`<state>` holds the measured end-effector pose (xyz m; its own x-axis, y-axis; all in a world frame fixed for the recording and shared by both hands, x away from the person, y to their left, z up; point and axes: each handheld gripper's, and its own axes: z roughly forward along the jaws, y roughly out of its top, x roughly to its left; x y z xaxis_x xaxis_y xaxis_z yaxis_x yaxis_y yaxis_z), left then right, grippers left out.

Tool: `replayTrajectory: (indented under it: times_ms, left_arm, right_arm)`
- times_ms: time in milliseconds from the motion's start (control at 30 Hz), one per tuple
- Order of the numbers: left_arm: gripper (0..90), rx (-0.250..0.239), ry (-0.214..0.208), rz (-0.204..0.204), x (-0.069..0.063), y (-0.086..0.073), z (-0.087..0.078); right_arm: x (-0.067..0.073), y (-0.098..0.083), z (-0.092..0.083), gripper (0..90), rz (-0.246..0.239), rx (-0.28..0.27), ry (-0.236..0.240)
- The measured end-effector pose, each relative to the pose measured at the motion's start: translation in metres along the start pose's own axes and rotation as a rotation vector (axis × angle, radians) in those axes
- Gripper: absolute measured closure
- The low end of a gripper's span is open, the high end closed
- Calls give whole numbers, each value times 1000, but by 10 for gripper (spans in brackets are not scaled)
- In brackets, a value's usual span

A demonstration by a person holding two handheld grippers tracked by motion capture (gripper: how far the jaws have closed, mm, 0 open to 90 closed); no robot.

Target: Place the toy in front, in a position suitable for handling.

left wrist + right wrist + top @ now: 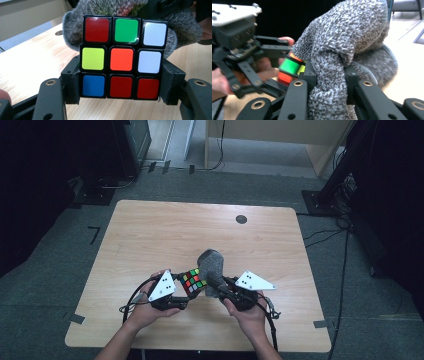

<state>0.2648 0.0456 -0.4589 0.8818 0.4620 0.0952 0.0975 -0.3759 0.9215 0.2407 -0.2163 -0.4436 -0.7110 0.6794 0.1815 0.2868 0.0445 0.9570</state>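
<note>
A lab or recording studio is suggested rather than a home. A plain wooden desk (150,235) is set on grey carpet (45,285), and strips of black tape (94,234) are stuck to the floor around it as position marks. Black stands (340,170) and dark equipment are ranged along the sides, cables (342,270) are trailed across the carpet, and a light wooden cabinet (280,140) is placed at the back.
</note>
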Motion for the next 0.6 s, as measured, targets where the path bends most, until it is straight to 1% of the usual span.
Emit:
replayTrajectory:
  times_ms: [67,100,167,200,233,267,300,333,367,400,433,500,567,600]
  left_arm:
    - [341,3,-2,-7,0,-1,1]
    - [341,6,-1,-7,-1,-1,2]
    - [341,15,0,7,-3,-1,4]
    - [341,16,-1,8,-3,-1,4]
    - [341,13,-1,11,-3,-1,3]
    - [341,5,-6,8,-3,-1,2]
    - [341,-9,-13,1,-2,0,0]
    - [341,-18,-15,-4,-1,0,-1]
    - [340,-23,-17,-9,0,0,-2]
    - [340,-27,-22,-17,1,0,-2]
    - [340,-28,-20,-17,1,0,-2]
    - [341,-12,-4,-8,-1,0,1]
    - [341,8,6,6,-4,0,4]
    - [341,11,5,12,-5,-1,4]
  right_arm:
    - [4,3,1,727,-43,11,-17]
    - [8,4,2,723,-61,9,-4]
    - [18,7,4,719,-92,-4,34]
    - [22,8,5,720,-97,-6,45]
    - [24,8,6,721,-100,0,46]
    - [22,8,5,722,-93,-4,42]
    - [18,7,4,724,-81,-11,25]
    - [13,5,4,723,-68,-14,-8]
    - [7,3,3,725,-41,-17,-30]
    - [2,1,1,729,1,-17,-39]
    - [-1,0,1,731,21,-20,-37]
    - [3,1,0,733,24,-25,-11]
    - [14,4,2,731,2,-47,53]
    - [21,6,3,731,-15,-46,74]
